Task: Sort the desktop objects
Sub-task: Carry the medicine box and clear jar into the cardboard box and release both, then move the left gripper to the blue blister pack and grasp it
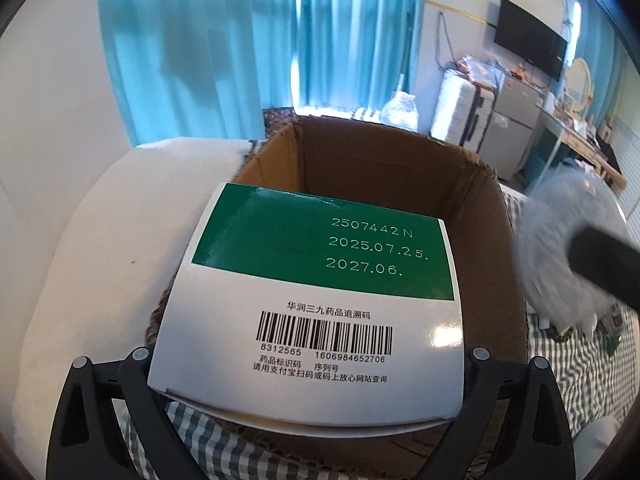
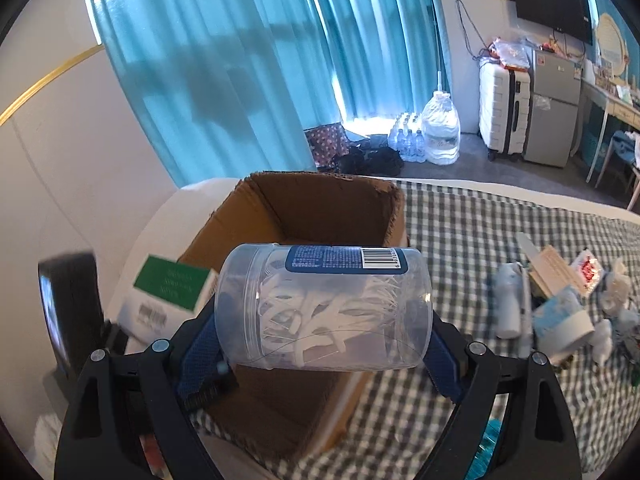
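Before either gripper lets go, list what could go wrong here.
1. The left gripper holds the green-and-white medicine box over the near edge of the cardboard box, so it may fall outside.
2. The clear jar of floss picks, held sideways in the right gripper, could roll once dropped.
3. Both grippers crowd one opening and might collide.

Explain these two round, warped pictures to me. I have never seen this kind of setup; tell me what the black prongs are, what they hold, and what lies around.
A person holds a two-finger gripper in each hand, each carrying a wide-angle camera looking along its fingers. In the left view, the left gripper clamps a green-and-white medicine box above an open cardboard box. In the right view, the right gripper holds a clear plastic jar of white floss picks sideways, near the same cardboard box. Everything sits on a checked cloth, with a pile of small items still unsorted on the right.
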